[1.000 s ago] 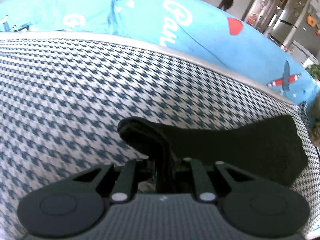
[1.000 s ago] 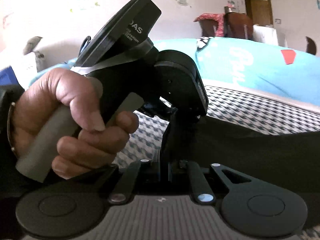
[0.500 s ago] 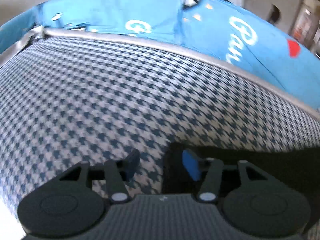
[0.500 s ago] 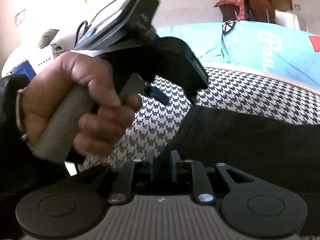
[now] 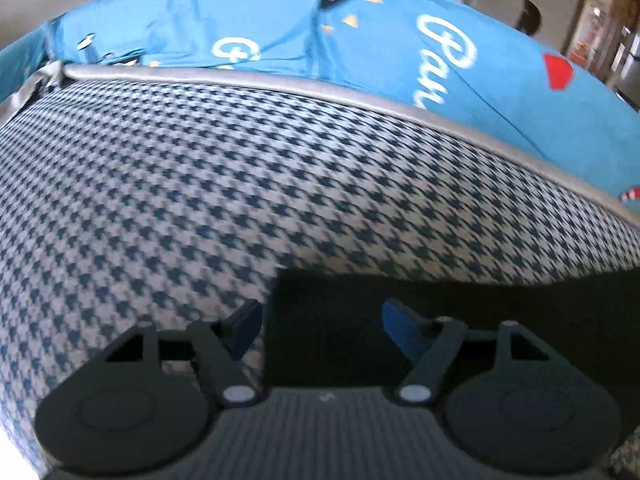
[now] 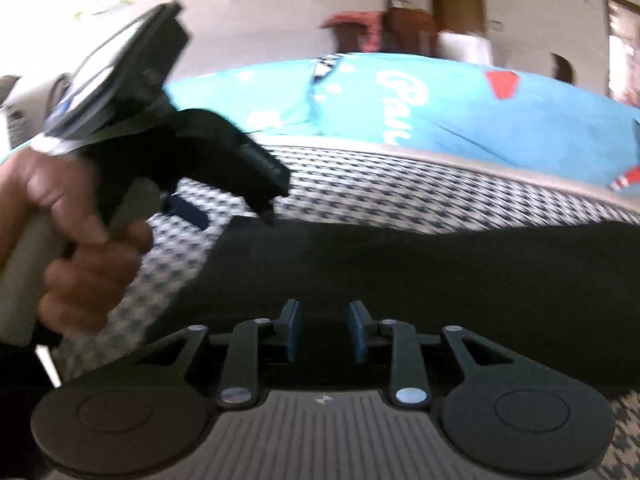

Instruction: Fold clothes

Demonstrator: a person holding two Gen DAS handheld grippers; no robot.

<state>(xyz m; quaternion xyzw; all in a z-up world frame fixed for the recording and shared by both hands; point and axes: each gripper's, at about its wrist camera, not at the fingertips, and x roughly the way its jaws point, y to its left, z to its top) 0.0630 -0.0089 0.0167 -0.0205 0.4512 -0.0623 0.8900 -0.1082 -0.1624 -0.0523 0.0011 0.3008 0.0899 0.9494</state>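
Observation:
A black garment (image 5: 460, 312) lies flat on the houndstooth cover (image 5: 180, 200), with its left edge running between my left gripper's blue pads (image 5: 400, 320). My left gripper (image 5: 320, 324) is open wide and holds nothing. In the right wrist view the same black garment (image 6: 420, 272) spreads across the middle. My right gripper (image 6: 324, 330) hovers over its near edge, open, with a clear gap between the pads. A hand (image 6: 80, 248) holds the left gripper (image 6: 228, 214) at the left, above the garment's left end.
The houndstooth cover has a grey piped far edge (image 5: 360, 96). Behind it lies a turquoise printed sheet (image 5: 400, 48), which also shows in the right wrist view (image 6: 440, 112). Furniture and a doorway (image 6: 456, 4) stand far back.
My left gripper let go of the garment's bunched corner, opened wide and lifted away. My right gripper went from shut on the garment's edge to open. The garment now lies flat.

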